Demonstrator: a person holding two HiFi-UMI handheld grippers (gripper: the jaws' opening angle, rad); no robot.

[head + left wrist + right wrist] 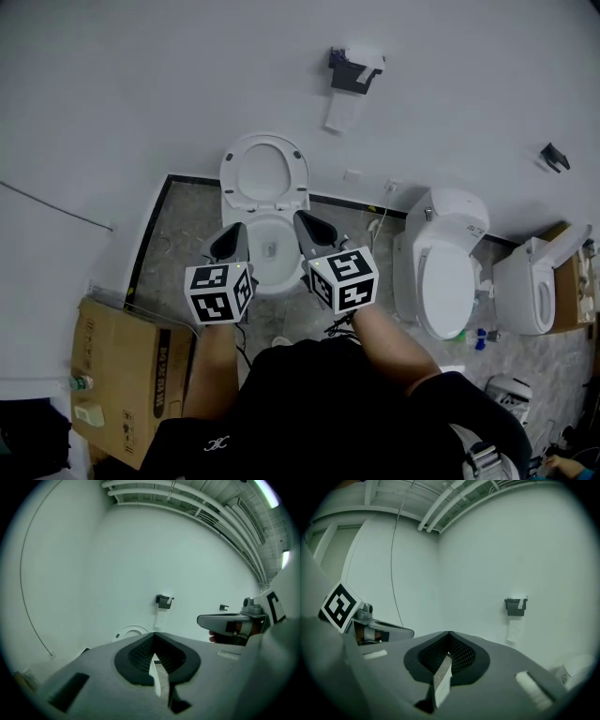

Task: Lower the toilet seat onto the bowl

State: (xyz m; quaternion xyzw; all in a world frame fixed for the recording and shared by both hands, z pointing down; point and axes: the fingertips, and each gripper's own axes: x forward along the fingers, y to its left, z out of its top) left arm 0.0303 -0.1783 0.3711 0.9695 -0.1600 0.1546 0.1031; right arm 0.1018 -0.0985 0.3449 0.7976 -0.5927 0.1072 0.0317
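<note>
Hovering over the bowl (274,287) with both tools side by side: left gripper (236,230) above the bowl's left rim, right gripper (302,220) above its right rim, both pointing toward the wall behind the bowl. Clenched on nothing in each case, jaw tips pressed together and no object between them, as seen along each gripper's own jaws. Not yet touching the toilet seat (230,178), which stands raised at the back of the bowl, leaning upright against the wall, ring facing forward. Judged as the approach step, with lowering not yet begun. Next, most likely: reach further back over the bowl to the upper edge of the seat, either opening one pair of jaws to pinch that edge or hooking the closed tips behind it, then tip the ring forward past its balance point. After that, probably best to support it all the way down rather than let go, easing it onto the rim of the bowl to avoid a slam.
</note>
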